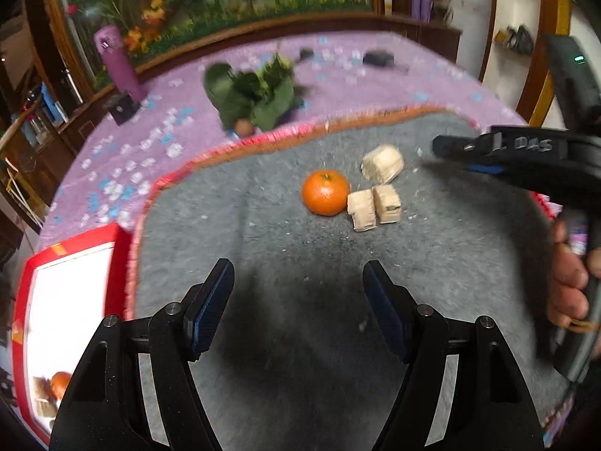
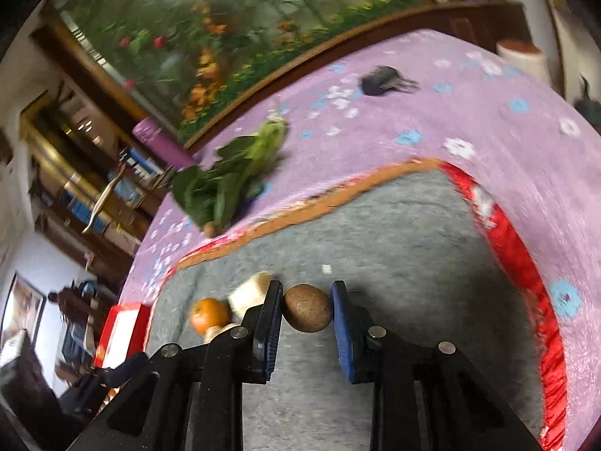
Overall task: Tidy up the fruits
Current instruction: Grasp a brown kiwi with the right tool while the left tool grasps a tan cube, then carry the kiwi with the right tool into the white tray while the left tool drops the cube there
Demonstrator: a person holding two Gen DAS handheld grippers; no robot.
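right gripper (image 2: 307, 314) | clamps brown fruit (image 2: 307, 312) | round, matte, speckled

Open grey mat (image 1: 263, 225) between the spread fingers of the left gripper (image 1: 298, 282) and the orange (image 1: 325, 192); nothing lying in that stretch. Just right of the orange, touching it, two tan blocks (image 1: 373, 207) side by side; a third tan block (image 1: 383, 163) behind them, a narrow gap between. Right side crowded by the right gripper (image 2: 307, 306), closed around a brown round fruit (image 2: 308, 312) above bare mat. Left edge bounded by the red-rimmed tray (image 1: 22, 300). Beyond the mat's border, a heap of green leaves (image 1: 255, 94), a purple bottle (image 1: 118, 62) and a dark object (image 1: 378, 58) on the purple cloth (image 1: 112, 158).
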